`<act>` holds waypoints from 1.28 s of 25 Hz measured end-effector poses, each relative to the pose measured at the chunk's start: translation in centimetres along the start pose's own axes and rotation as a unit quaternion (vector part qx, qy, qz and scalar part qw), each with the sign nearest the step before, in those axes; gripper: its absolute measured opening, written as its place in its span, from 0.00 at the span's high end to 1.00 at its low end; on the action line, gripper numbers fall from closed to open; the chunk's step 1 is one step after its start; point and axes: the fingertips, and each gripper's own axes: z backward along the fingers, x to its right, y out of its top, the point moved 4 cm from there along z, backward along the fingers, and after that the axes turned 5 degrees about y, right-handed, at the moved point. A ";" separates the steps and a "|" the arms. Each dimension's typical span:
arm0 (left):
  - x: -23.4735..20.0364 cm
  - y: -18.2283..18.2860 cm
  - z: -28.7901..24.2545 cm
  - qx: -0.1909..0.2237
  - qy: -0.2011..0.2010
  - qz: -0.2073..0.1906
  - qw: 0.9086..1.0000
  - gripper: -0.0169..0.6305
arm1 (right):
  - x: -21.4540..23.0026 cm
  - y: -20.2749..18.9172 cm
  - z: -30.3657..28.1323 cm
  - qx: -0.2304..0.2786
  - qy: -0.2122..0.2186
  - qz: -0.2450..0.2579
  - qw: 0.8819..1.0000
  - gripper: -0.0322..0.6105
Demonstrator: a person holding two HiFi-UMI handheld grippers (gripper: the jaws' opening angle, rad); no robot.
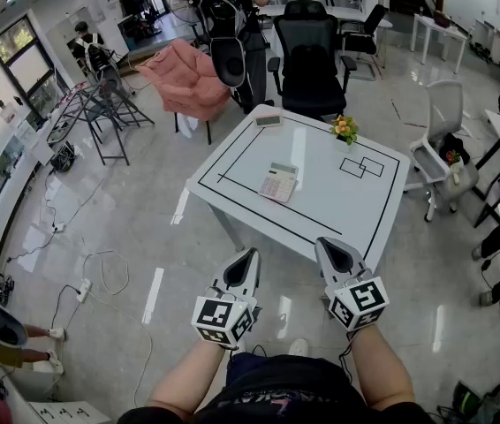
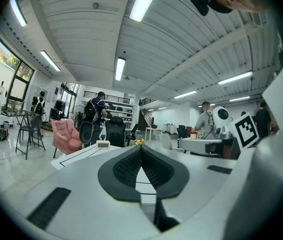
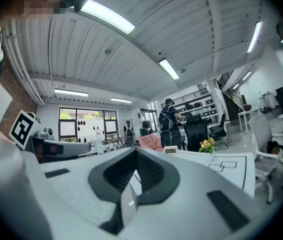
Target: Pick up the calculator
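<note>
A light calculator [image 1: 278,182] with pinkish keys lies flat near the middle of the white table [image 1: 232,162], inside its black outline. Both grippers hang in front of the table's near edge, well short of the calculator. My left gripper [image 1: 248,256] is shut, its dark jaws meeting at a point with nothing between them. My right gripper [image 1: 330,247] is shut and empty too. In the left gripper view the left gripper [image 2: 141,149] points level at the table. In the right gripper view the right gripper [image 3: 134,154] does the same.
A small digital clock [image 1: 268,120] stands at the table's far edge and a pot of yellow flowers [image 1: 345,130] at the far right. A black office chair [image 1: 309,60] and a pink armchair [image 1: 188,79] stand behind. Cables [image 1: 91,281] trail over the floor at left.
</note>
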 end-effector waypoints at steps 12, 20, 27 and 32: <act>-1.5 0.4 -0.8 0.003 0.010 0.004 1.000 0.97 | 0.2 0.0 -1.6 0.016 0.011 -0.005 1.000 0.95; -5.1 -0.1 -3.7 -0.003 -0.034 -0.015 0.999 0.39 | 0.6 -0.4 -5.8 0.042 0.015 -0.063 0.997 0.53; -10.5 0.5 -7.6 -0.017 -0.080 -0.009 0.997 0.38 | 1.6 -0.7 -11.0 0.032 -0.036 -0.062 0.997 0.53; -14.3 1.1 -10.7 -0.019 -0.111 -0.004 0.994 0.38 | 2.1 -0.8 -14.9 0.018 -0.065 -0.053 0.996 0.53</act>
